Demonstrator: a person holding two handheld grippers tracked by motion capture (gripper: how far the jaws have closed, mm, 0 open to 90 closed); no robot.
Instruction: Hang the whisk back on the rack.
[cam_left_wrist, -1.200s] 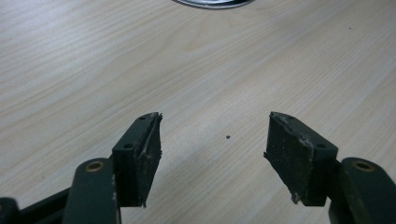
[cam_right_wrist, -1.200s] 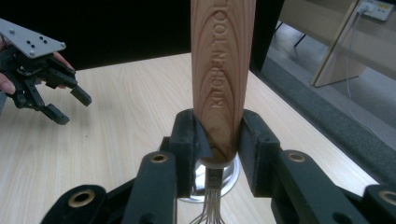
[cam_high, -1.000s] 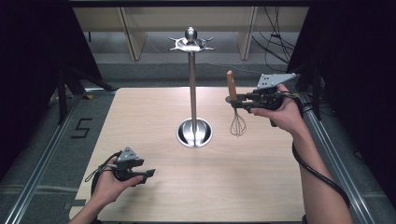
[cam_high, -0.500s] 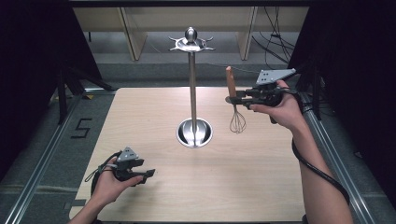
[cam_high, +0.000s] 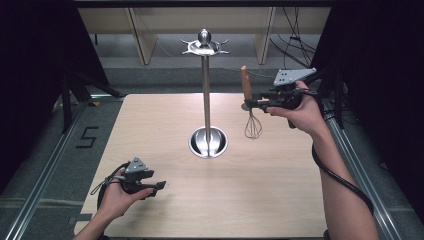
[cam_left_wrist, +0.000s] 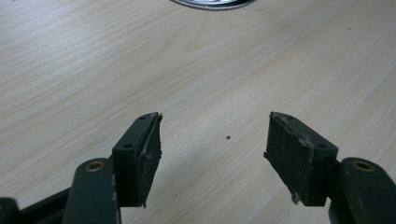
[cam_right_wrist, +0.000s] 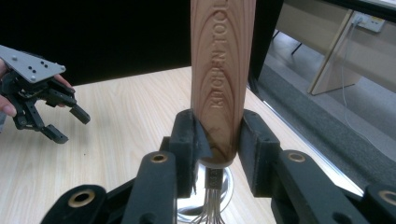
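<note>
Right gripper (cam_high: 252, 104) clenched on the wooden handle of a whisk (cam_high: 248, 105), held upright in the air right of the stand (cam_high: 206, 100), wires hanging down above the surface (cam_high: 280, 190). Likely kept vertical so it can go up to the hooks at the stand's top. Left gripper (cam_high: 159, 185) rests low at the near left, jaws released, nothing between them. Hard to tell whether the handle top has a hanging loop; it's cut off in the right gripper view. The hooks are small and their shape unclear.
</note>
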